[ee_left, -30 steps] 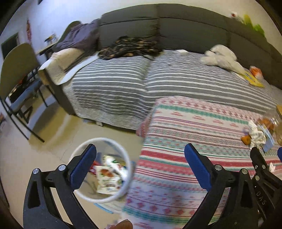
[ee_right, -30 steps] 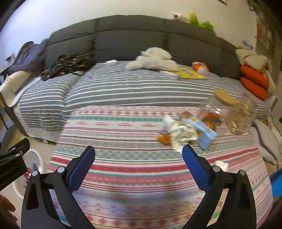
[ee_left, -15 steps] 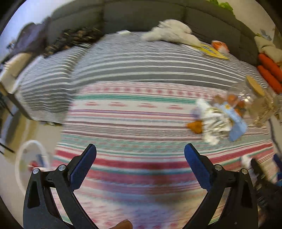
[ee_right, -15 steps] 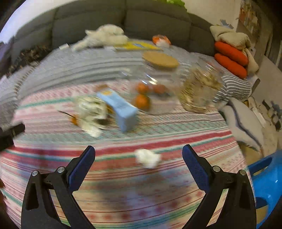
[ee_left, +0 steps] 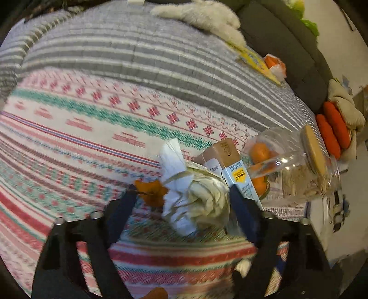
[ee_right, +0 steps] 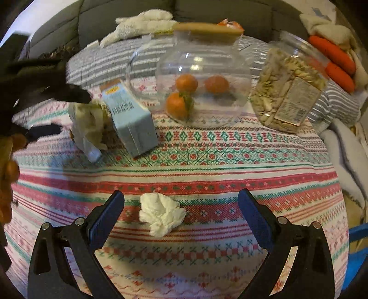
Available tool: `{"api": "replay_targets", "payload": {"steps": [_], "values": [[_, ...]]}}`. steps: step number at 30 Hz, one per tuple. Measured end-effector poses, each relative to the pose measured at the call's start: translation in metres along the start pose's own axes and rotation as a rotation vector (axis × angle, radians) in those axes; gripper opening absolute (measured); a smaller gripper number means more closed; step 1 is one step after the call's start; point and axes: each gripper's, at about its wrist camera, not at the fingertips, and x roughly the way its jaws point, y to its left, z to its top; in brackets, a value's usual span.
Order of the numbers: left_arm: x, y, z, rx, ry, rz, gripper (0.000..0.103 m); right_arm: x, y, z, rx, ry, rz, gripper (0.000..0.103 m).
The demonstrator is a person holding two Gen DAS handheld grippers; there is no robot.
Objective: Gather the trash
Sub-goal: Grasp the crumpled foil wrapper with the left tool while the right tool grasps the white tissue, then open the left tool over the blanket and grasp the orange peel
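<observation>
A crumpled white and cream wrapper bundle (ee_left: 195, 193) lies on the patterned tablecloth (ee_left: 80, 128), with an orange peel (ee_left: 151, 189) at its left and a light blue carton (ee_left: 239, 177) at its right. My left gripper (ee_left: 181, 195) is open, its fingers on either side of the bundle. In the right wrist view the bundle (ee_right: 89, 122) and carton (ee_right: 128, 119) lie at the left. A crumpled white tissue (ee_right: 161, 214) lies between the fingers of my open right gripper (ee_right: 181, 207).
A round glass jar with oranges (ee_right: 202, 80) and a jar of seeds (ee_right: 287, 87) stand at the table's far side. Behind is a grey striped sofa (ee_left: 138, 50) with a white plush toy (ee_left: 207, 18) and a yellow book (ee_left: 255, 62).
My left gripper swung from the white bin on the floor, right across the table, to the wrapper bundle. My right gripper moved right and down to the tissue.
</observation>
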Motion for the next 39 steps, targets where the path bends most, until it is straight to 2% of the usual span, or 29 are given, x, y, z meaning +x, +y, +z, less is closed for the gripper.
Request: {"api": "replay_targets", "payload": {"steps": [1,2,4,6,9,11,13,14,19,29,32,37,39], "values": [[0.009,-0.001,0.000,-0.006,0.017,0.001,0.059,0.004,0.001,-0.001,-0.006,0.004,0.002,0.096],[0.012,-0.001,0.000,-0.001,0.014,0.010,0.057,0.007,0.003,-0.001,-0.012,0.006,0.006,0.096],[0.010,-0.003,-0.001,0.027,-0.013,0.022,0.045,0.011,0.006,-0.003,-0.029,0.007,0.006,0.095],[0.005,-0.002,-0.004,0.058,-0.018,0.008,0.040,0.014,0.010,-0.003,-0.046,0.007,0.007,0.087],[-0.006,0.005,-0.010,0.081,-0.026,0.000,0.036,0.015,0.012,-0.001,-0.027,0.000,0.038,0.070],[-0.015,0.010,-0.014,0.096,-0.035,-0.005,0.035,0.013,0.016,0.001,-0.038,-0.002,0.058,0.040],[-0.029,0.017,-0.018,0.104,-0.038,-0.036,0.035,0.011,0.019,0.001,-0.049,0.003,0.061,0.025],[-0.037,0.022,-0.021,0.110,-0.042,-0.051,0.035,0.009,0.020,0.001,-0.043,0.005,0.063,0.022],[-0.078,0.042,-0.034,0.142,-0.063,-0.097,0.035,-0.001,0.022,0.002,0.012,0.005,0.115,0.019],[-0.136,0.076,-0.052,0.160,-0.103,-0.112,0.035,-0.065,0.055,0.008,0.049,-0.135,0.197,0.019],[-0.147,0.086,-0.056,0.154,-0.102,-0.121,0.035,-0.085,0.069,0.001,0.088,-0.174,0.250,0.019],[-0.158,0.116,-0.063,0.065,-0.054,-0.241,0.035,-0.096,0.098,-0.006,0.074,-0.191,0.284,0.019],[-0.163,0.123,-0.065,0.055,-0.051,-0.253,0.036,-0.097,0.105,-0.008,0.062,-0.189,0.284,0.019]]}}
